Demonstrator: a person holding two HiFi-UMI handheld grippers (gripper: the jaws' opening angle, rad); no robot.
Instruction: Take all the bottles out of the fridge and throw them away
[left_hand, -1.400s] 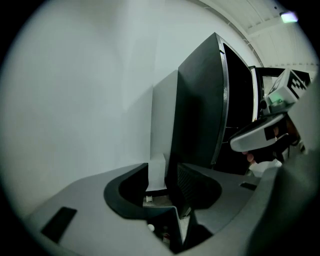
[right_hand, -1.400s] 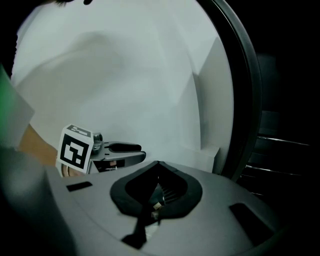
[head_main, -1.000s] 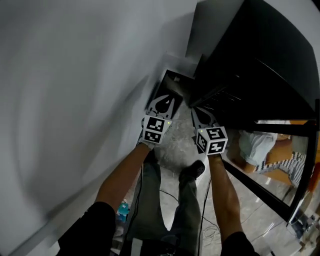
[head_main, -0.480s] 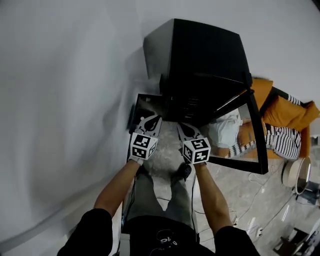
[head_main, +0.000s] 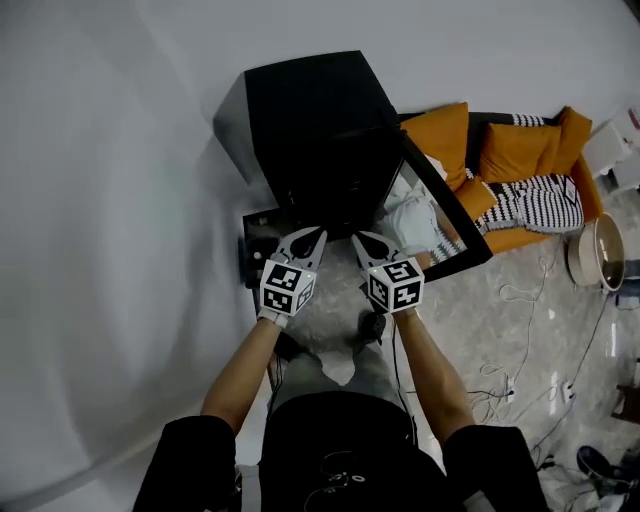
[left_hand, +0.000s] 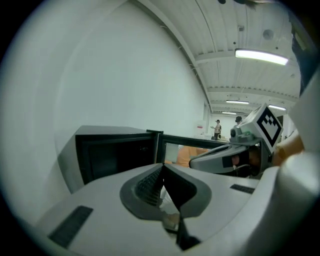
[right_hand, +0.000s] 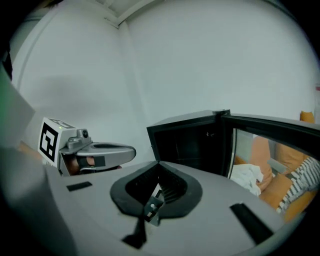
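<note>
A black fridge (head_main: 310, 130) stands against the white wall (head_main: 110, 200), its glass door (head_main: 440, 215) swung wide to the right. In all three views the inside is too dark to tell what it holds. The person holds both grippers side by side just in front of the open fridge, and both point toward it. The left gripper (head_main: 312, 236) has its jaws pressed together with nothing between them, which its own view shows plainly (left_hand: 162, 167). The right gripper (head_main: 362, 241) is the same, with jaws together and empty (right_hand: 159, 165). The two grippers are near each other but do not touch, and each appears at the side of the other's view. A dark box (head_main: 258, 245) sits on the floor just left of the fridge's foot. A white cloth (head_main: 410, 215) shows in the door's glass. Beyond the door is an orange sofa (head_main: 520, 150) with a striped cushion (head_main: 548, 195) on it. Further right, a round basket (head_main: 598, 250) stands on the pale stone floor (head_main: 470, 320), and thin cables (head_main: 520, 300) trail across that floor.
</note>
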